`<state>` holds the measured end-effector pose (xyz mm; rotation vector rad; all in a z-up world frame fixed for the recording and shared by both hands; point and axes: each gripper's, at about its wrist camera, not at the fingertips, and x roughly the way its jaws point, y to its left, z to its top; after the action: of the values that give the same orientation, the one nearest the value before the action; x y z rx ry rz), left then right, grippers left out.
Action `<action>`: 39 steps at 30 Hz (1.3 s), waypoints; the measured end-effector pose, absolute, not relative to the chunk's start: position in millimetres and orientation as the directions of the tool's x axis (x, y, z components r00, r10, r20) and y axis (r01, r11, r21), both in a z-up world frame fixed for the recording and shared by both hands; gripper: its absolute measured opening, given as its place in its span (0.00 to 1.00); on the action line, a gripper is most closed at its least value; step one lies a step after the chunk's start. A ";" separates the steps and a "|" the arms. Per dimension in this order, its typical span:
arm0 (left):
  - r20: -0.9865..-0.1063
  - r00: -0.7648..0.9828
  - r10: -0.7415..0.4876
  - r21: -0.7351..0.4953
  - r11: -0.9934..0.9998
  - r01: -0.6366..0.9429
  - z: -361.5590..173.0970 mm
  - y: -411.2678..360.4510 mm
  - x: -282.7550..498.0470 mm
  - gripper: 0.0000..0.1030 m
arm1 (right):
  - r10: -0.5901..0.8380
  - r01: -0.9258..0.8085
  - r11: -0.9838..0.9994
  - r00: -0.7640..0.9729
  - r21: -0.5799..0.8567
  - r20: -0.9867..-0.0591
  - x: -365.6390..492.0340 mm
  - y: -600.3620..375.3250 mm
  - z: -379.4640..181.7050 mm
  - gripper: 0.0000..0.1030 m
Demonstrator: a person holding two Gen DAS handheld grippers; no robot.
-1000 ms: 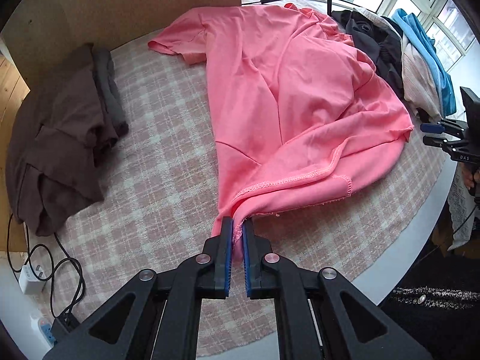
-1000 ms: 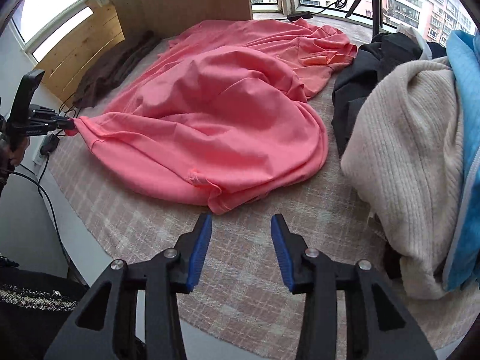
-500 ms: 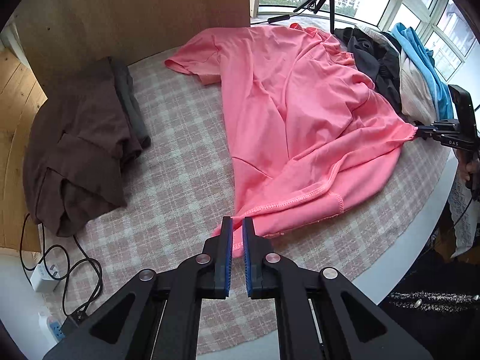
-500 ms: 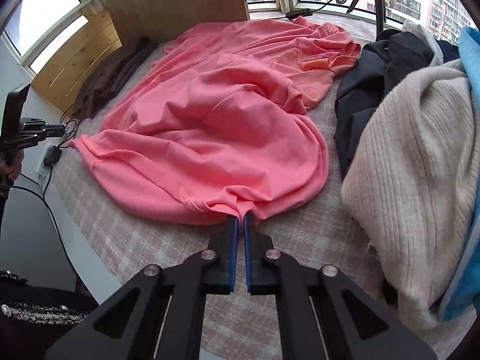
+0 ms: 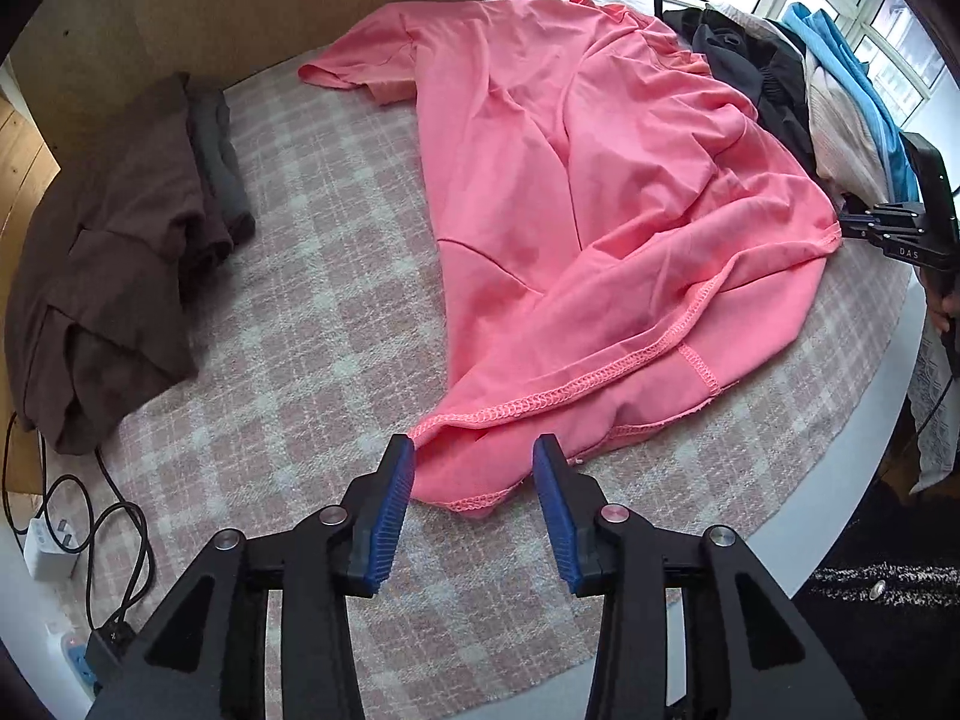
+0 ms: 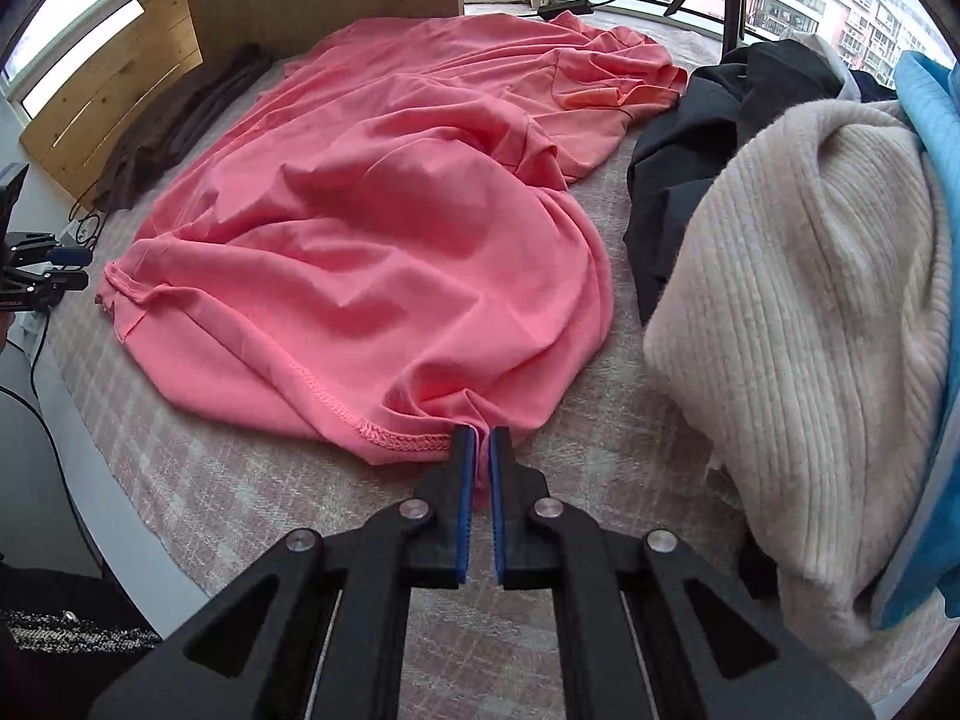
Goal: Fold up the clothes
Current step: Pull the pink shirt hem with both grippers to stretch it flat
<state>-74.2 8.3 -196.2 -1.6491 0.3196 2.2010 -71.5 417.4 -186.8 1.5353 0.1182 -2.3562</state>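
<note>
A pink T-shirt [image 5: 576,192] lies spread and rumpled on the checked pink-and-white cloth [image 5: 312,300] over the round table. Its stitched hem corner rests between the blue pads of my left gripper [image 5: 474,468], which stands open around it. In the right wrist view the same pink T-shirt [image 6: 372,240] bunches toward my right gripper [image 6: 478,450], which is shut on the other hem corner. The right gripper [image 5: 852,223] also shows far right in the left wrist view, at the shirt's edge. The left gripper [image 6: 81,267] shows at the far left of the right wrist view.
Folded brown and grey clothes [image 5: 120,252] lie at the left of the table. A pile of black, cream knit [image 6: 810,312] and blue garments fills the right side. Cables and a power strip [image 5: 78,648] lie beyond the left table edge. A wooden panel [image 5: 240,6] stands behind.
My left gripper has opened and let the hem corner drop onto the cloth. My right gripper, open a second ago, closed on the opposite hem corner and still holds it.
</note>
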 end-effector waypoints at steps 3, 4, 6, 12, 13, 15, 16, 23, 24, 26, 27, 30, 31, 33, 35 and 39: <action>-0.961 -0.243 0.133 -0.023 -0.912 -0.410 -207.4 3.5 -82.3 0.38 | -0.212 0.304 -0.947 -0.359 0.101 -0.909 -73.8 416.2 -194.4 0.19; -0.962 -0.242 0.125 -0.016 -0.913 -0.407 -210.8 1.5 -84.8 0.38 | -0.208 0.301 -0.948 -0.356 0.099 -0.911 -74.6 415.8 -197.0 0.28; -0.963 -0.226 0.148 -0.047 -0.916 -0.399 -217.5 -3.7 -89.6 0.38 | -0.200 0.295 -0.951 -0.350 0.095 -0.915 -76.1 415.0 -202.1 0.32; -0.939 -0.211 0.272 -0.176 -0.906 -0.386 -209.9 -9.3 -94.1 0.01 | -0.218 0.272 -0.955 -0.360 0.121 -0.907 -77.0 417.7 -208.3 0.20; -0.937 -0.216 0.274 -0.174 -0.904 -0.391 -202.8 -8.6 -93.4 0.01 | -0.208 0.272 -0.956 -0.362 0.111 -0.908 -77.3 417.4 -205.6 0.04; -0.933 -0.229 0.277 -0.169 -0.901 -0.401 -187.8 -7.5 -91.9 0.01 | -0.194 0.272 -0.958 -0.386 0.090 -0.902 -76.1 419.6 -186.0 0.03; -0.926 -0.264 0.271 -0.148 -0.902 -0.406 -169.4 -11.4 -90.4 0.01 | -0.205 0.276 -0.956 -0.397 0.097 -0.895 -74.3 421.7 -169.9 0.03; -0.853 -0.449 0.267 -0.044 -0.893 -0.449 -39.8 -42.1 -68.9 0.01 | -0.204 0.284 -0.957 -0.539 0.052 -0.817 -28.2 434.6 -25.3 0.03; -0.846 -0.455 0.277 -0.039 -0.884 -0.465 -30.1 -40.7 -64.1 0.01 | -0.203 0.284 -0.958 -0.559 0.045 -0.804 -21.1 436.0 -5.5 0.03; -0.847 -0.450 0.283 -0.036 -0.876 -0.482 -19.4 -39.6 -50.7 0.01 | -0.199 0.278 -0.960 -0.579 0.038 -0.790 -6.1 432.7 15.8 0.03; -0.852 -0.443 0.279 -0.038 -0.877 -0.479 -21.3 -38.0 -45.5 0.01 | -0.200 0.276 -0.960 -0.584 0.040 -0.786 0.0 432.5 20.2 0.03; -0.877 -0.401 0.266 -0.052 -0.881 -0.471 -41.1 -36.1 -26.5 0.01 | -0.212 0.273 -0.960 -0.577 0.058 -0.789 6.4 440.3 14.1 0.03; -0.889 -0.379 0.259 -0.061 -0.885 -0.461 -51.6 -36.2 -20.5 0.01 | -0.216 0.272 -0.960 -0.575 0.065 -0.789 8.5 442.9 12.0 0.03; -0.911 -0.327 0.250 -0.091 -0.897 -0.432 -81.3 -33.1 -9.5 0.01 | -0.224 0.270 -0.960 -0.570 0.077 -0.791 12.8 448.1 7.9 0.03; -0.939 -0.270 0.215 -0.096 -0.914 -0.394 -114.5 -28.5 -7.8 0.01 | -0.232 0.268 -0.959 -0.565 0.089 -0.792 17.1 453.3 3.7 0.03; -0.964 -0.205 0.168 -0.085 -0.930 -0.359 -138.1 -17.4 -4.4 0.01 | -0.248 0.264 -0.958 -0.555 0.114 -0.794 25.7 463.7 -4.5 0.03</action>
<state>-4.4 -17.4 -138.1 -1.7242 0.2234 2.1935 25.7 463.7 -4.5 1.2922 0.0262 -2.5402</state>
